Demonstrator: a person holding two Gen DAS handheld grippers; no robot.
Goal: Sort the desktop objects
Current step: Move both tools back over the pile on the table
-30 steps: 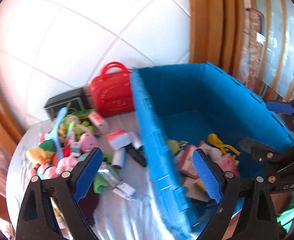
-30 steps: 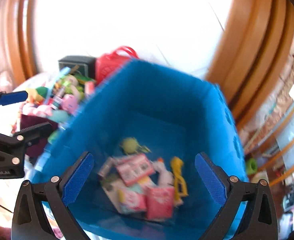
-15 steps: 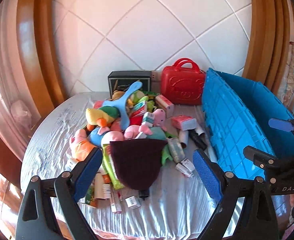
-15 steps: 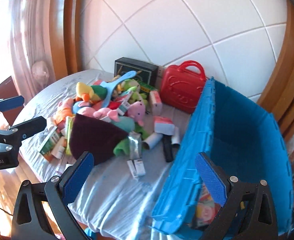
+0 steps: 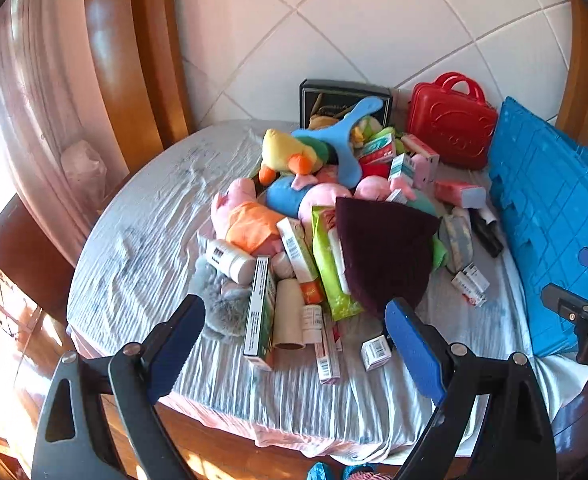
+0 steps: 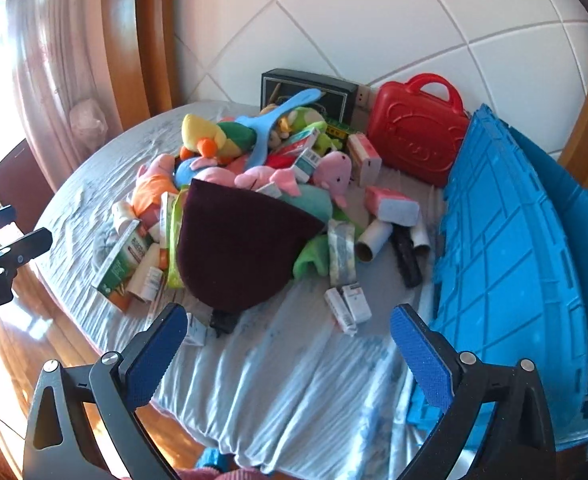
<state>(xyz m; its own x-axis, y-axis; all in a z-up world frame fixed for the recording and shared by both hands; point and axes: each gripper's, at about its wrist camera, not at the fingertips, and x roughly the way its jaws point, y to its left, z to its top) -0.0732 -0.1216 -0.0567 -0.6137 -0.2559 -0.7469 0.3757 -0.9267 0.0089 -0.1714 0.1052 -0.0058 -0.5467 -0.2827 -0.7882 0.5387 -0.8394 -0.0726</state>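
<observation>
A pile of plush toys, small boxes and tubes lies on a round table under a grey-blue cloth (image 5: 141,240). A dark maroon cap (image 5: 382,252) (image 6: 233,248) tops the pile's near side. A blue crate (image 5: 554,224) (image 6: 514,276) stands at the table's right. My left gripper (image 5: 294,344) is open and empty, held above the table's near edge in front of the pile. My right gripper (image 6: 289,348) is open and empty, above the cloth between the pile and the crate.
A red toy case (image 5: 450,132) (image 6: 418,144) and a black box (image 5: 342,100) (image 6: 306,88) stand against the tiled wall at the back. Wooden trim frames the wall. Small white boxes (image 6: 348,304) lie loose on the cloth near the crate.
Both grippers have pulled back and swung left, from over the crate's inside to facing the pile. Both stay open and empty.
</observation>
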